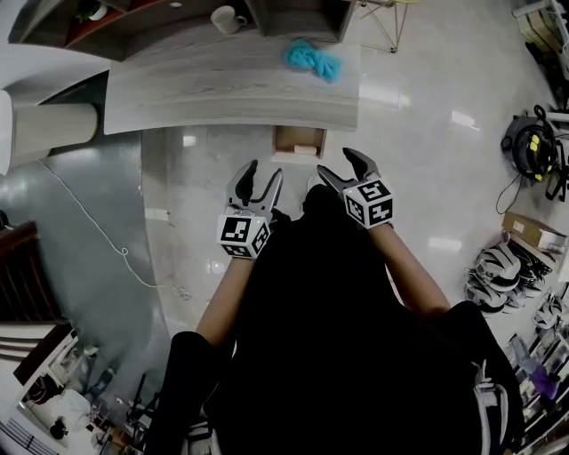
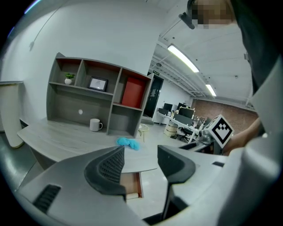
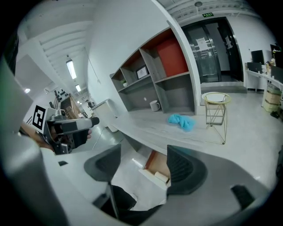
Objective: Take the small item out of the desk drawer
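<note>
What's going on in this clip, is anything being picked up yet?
Not yet. A person stands facing a desk, with a hand-held gripper in each hand: the left and the right. Both have their jaws apart with nothing between them. The drawer under the desk is open and a small pale item lies inside, untouched. A blue cloth and a mug sit on the desk.
</note>
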### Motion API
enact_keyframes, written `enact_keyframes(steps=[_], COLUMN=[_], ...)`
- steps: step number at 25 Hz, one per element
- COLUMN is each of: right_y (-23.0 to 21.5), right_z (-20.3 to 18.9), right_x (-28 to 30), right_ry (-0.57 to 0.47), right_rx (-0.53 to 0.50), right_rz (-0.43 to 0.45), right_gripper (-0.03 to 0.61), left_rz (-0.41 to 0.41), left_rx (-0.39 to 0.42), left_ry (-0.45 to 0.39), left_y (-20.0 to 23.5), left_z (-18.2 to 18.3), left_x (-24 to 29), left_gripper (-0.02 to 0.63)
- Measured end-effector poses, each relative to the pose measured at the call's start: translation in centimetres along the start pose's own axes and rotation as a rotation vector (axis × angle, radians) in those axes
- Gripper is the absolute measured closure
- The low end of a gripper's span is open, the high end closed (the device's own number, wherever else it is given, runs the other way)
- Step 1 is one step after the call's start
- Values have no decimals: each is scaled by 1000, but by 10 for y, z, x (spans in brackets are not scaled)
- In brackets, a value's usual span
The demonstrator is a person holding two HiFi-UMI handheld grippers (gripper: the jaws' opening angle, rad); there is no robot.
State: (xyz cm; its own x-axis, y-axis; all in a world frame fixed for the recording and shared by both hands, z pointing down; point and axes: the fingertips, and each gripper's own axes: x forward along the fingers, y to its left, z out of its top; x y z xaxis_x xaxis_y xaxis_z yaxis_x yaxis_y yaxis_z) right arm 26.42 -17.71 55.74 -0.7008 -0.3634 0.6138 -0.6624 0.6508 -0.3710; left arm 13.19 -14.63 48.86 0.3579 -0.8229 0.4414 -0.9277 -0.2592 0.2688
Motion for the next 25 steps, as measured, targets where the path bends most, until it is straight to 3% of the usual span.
enact_keyframes(steps=[12, 25], right_y=[-25, -22], right_z=[-60, -136], right_x=[91, 187], right_ry=[236, 508], right_rx=[-239, -489], right_rz=[-7, 103], right_gripper=[268, 285], left_rz=[28, 139], left_rx=[-94, -221], left_ry=[14, -27], left_y=[13, 42], left_z=[-55, -100], left_x=[-4, -12], left_gripper=[384, 385])
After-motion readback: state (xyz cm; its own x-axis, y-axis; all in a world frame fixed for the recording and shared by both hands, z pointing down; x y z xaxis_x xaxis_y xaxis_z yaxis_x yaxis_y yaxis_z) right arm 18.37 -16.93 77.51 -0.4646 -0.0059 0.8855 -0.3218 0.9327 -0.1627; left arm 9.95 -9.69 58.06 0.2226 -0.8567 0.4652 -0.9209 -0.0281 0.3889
